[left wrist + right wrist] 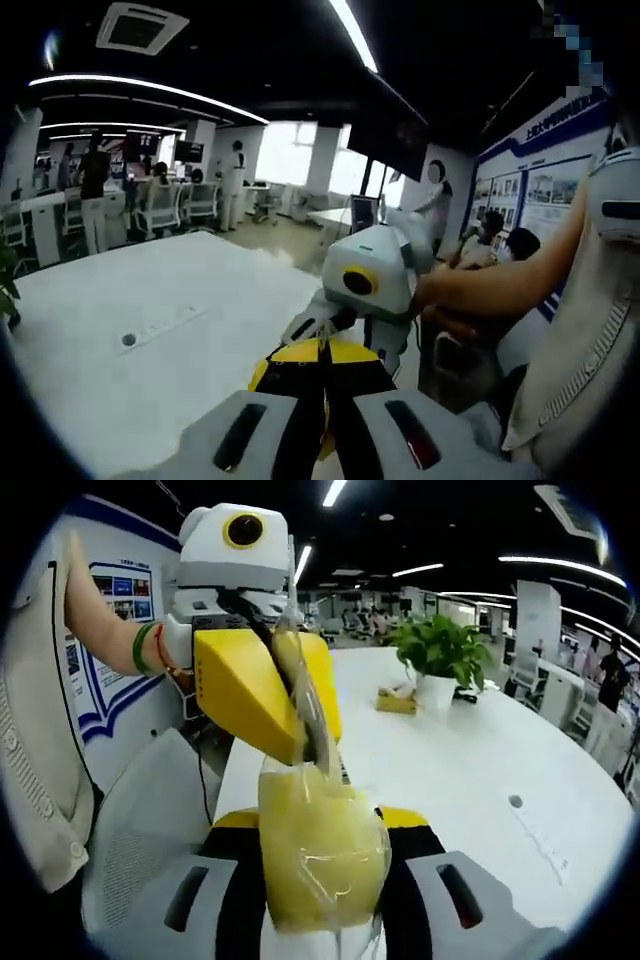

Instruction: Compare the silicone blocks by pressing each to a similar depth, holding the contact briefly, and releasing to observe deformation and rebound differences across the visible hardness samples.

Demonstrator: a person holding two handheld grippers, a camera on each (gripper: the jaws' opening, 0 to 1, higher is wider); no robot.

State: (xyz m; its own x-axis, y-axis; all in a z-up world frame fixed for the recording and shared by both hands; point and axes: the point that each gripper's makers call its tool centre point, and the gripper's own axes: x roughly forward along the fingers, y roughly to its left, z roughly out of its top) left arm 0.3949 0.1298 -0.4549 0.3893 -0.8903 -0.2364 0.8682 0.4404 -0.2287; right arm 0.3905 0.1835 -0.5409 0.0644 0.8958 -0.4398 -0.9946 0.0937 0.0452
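Your right gripper (322,880) is clamped on a yellow silicone block (320,855) wrapped in clear film, held in the air above the white table (480,750). Your left gripper (300,705) has its yellow jaws pinched on the twisted top of the film (300,680). In the left gripper view, the left gripper (322,400) shows its jaws pressed together, with the right gripper (372,278) just ahead. My judgement: this sample is under squeeze. Hold the pressure steady and brief, then release squarely. Avoid pulling the film, which could mask rebound. A potted plant (440,650) stands well apart.
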